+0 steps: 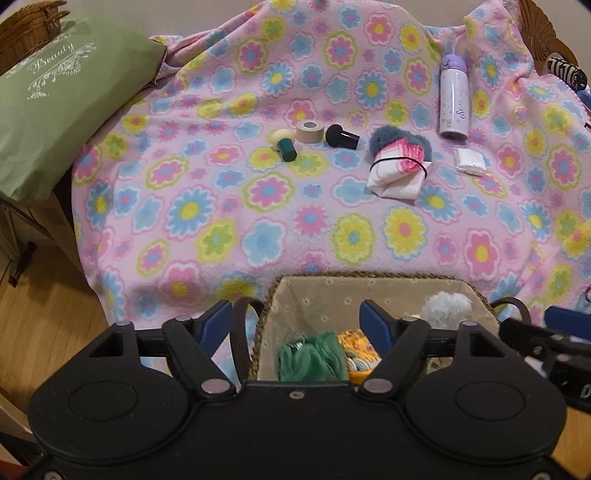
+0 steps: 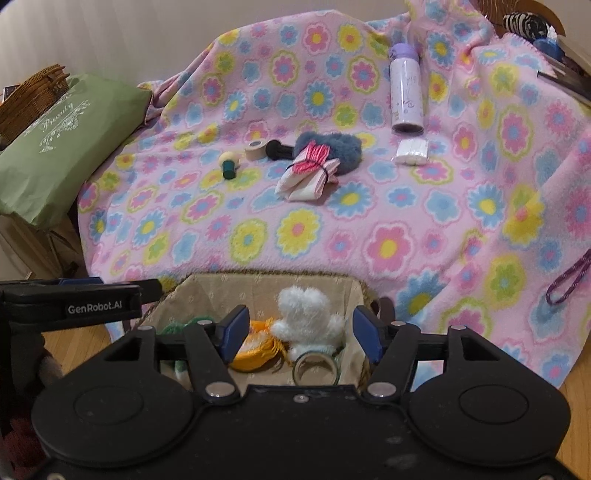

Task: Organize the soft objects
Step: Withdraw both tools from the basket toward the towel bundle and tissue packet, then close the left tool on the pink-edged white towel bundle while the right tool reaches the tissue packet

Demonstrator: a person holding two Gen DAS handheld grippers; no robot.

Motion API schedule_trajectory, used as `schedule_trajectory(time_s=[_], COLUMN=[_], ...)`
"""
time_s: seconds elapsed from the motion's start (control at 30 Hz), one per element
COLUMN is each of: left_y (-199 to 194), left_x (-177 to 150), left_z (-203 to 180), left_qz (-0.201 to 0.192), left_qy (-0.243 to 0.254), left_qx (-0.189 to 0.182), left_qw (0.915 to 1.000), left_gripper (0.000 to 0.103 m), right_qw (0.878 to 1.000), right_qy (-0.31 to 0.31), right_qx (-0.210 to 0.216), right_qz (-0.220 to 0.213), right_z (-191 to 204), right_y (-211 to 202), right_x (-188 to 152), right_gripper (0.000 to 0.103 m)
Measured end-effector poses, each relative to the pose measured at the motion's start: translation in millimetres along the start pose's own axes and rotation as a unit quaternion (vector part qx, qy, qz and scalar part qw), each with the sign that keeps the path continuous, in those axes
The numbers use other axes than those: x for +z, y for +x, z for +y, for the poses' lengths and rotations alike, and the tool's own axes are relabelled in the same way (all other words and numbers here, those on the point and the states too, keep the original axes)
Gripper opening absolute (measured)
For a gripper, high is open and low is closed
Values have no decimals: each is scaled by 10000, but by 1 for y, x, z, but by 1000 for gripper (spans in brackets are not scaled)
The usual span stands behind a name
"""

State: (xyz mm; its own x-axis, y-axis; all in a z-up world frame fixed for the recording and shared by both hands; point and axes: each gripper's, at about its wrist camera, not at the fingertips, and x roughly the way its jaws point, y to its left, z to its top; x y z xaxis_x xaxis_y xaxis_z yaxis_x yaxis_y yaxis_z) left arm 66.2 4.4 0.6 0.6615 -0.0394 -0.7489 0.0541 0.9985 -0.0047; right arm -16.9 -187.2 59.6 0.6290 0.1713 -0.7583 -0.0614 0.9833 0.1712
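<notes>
Fleece blanket [image 1: 258, 206] printed with pink, blue and yellow flowers fills most of both wrist views, draped over a raised surface. At nine o'clock of it lies a green pillow [image 1: 62, 110] embroidered with the word "Beauty", with a wicker basket [image 1: 29, 26] behind it at eleven o'clock. At six o'clock, against the blanket's near edge, sits a fabric-lined basket [image 2: 258, 291] with a braided rim. It holds a fluffy white plush toy [image 2: 306, 317], a green cloth [image 1: 314, 358], an orange-yellow knitted piece [image 2: 255, 350] and a clear tape roll [image 2: 316, 369].

The left gripper [image 1: 295, 325] hangs over the basket's left side, its blue fingers [image 1: 376, 325] spread apart, pinching nothing. The right gripper [image 2: 301, 332] hangs over the right side, its fingers spread on either side of the white plush toy without touching it.

Near the blanket's middle lies a folded white and pink cloth bundle [image 1: 399, 173] bound with a black band, resting against a blue-grey fluffy puff [image 1: 395, 136]. At two o'clock of it lies a lilac bottle [image 1: 453, 99], with a small white packet [image 1: 469, 160] just beside the bottle's base. At nine o'clock of the bundle are a black brush [image 1: 341, 136], a beige tape roll [image 1: 309, 132] and a cream sponge on a green handle [image 1: 282, 146].
</notes>
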Motion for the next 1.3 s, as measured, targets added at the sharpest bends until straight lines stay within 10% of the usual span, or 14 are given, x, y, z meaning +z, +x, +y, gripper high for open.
schedule_trajectory(time_s=[1.3], left_y=[147], left_x=[130], left_z=[-78], left_qz=[328], left_qy=[988], left_qx=[-1733], left_qw=[9794], left_gripper=[84], right_qw=[9949], right_qy=[610], right_qx=[-771], right_qz=[207], right_z=[-85], right_y=[131], right_x=[112], right_gripper=[68])
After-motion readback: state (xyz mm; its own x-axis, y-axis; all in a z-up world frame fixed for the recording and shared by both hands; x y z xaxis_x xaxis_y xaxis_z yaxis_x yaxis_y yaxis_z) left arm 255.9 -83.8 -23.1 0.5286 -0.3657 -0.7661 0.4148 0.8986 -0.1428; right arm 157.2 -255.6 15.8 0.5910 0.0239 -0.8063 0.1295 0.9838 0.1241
